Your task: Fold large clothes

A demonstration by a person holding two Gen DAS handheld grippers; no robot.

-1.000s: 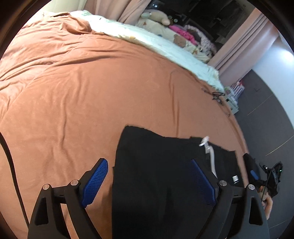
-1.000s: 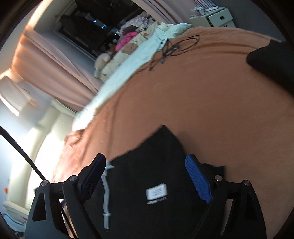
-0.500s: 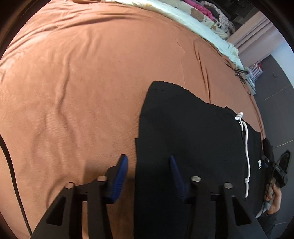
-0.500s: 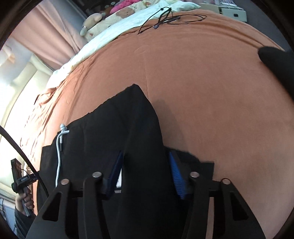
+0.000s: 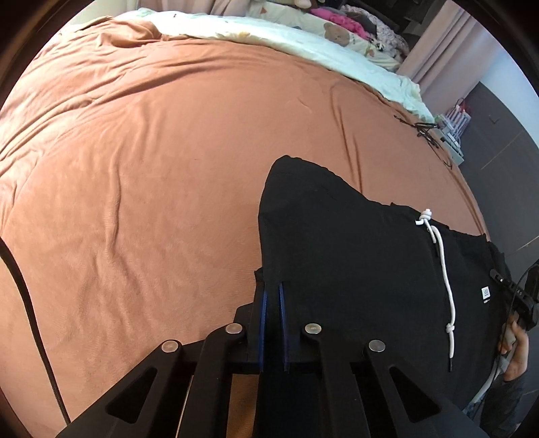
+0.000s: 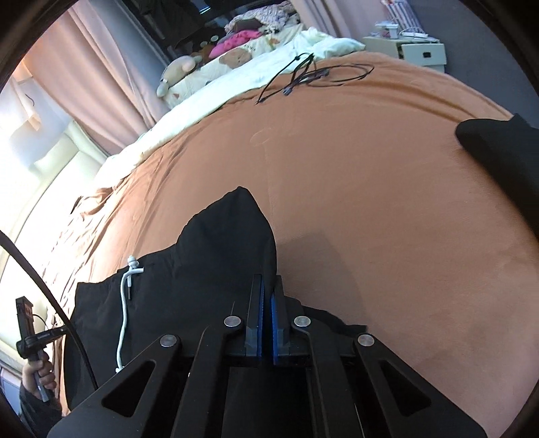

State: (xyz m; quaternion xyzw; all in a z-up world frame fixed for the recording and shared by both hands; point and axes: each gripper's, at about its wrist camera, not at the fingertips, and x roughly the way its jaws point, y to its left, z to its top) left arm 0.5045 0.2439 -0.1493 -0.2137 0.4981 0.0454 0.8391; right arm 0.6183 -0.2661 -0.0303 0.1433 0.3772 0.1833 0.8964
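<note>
A black garment with a white drawstring and a small white label lies partly folded on the orange bedspread. My left gripper is shut on the black garment at its left edge. My right gripper is shut on the same garment at its right edge. The drawstring also shows in the right wrist view. Both pinched edges sit slightly raised off the bed.
A pale quilt with plush toys lies along the bed's far side. Black cables lie on the bedspread near it. Another black cloth lies at the right. A white bedside cabinet stands beyond the bed.
Both grippers went from wide open to shut on the garment's side edges. The garment's edges are now pinched and a little lifted.
</note>
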